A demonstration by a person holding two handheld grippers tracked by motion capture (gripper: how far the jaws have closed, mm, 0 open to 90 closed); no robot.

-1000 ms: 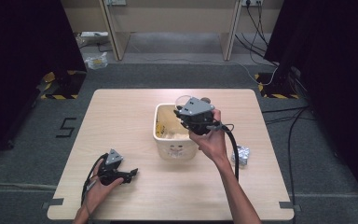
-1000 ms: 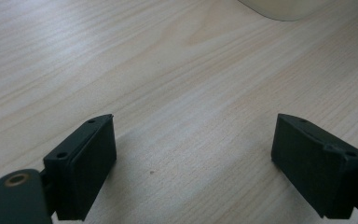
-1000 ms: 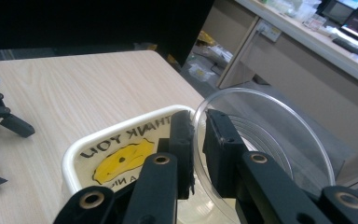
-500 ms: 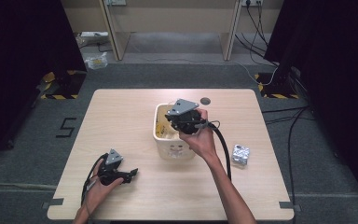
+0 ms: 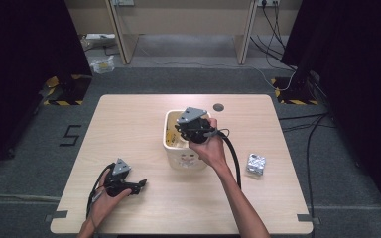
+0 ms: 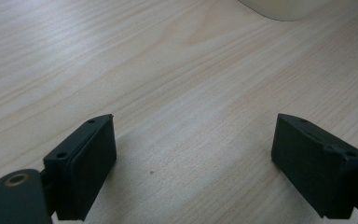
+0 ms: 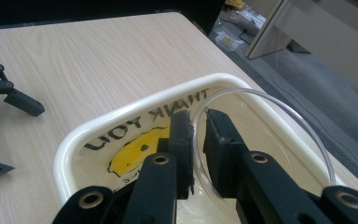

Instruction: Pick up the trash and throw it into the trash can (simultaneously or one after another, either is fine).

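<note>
Our left gripper (image 5: pixel 140 185) was black, capped by a grey three-cornered plate at its 12 o'clock side, with a black cable looping off toward 7 o'clock. In the left gripper view its fingers (image 6: pixel 86 163) were blocky matte pads with small screw holes, and a brass-ringed pivot sat at 8 o'clock. Our right gripper (image 7: pixel 198 122) matched: black linkage arms, brass-ringed pivots, a grey plate, a thick black cable curving toward 5 o'clock. Our forearms were bare, without sleeves.
</note>
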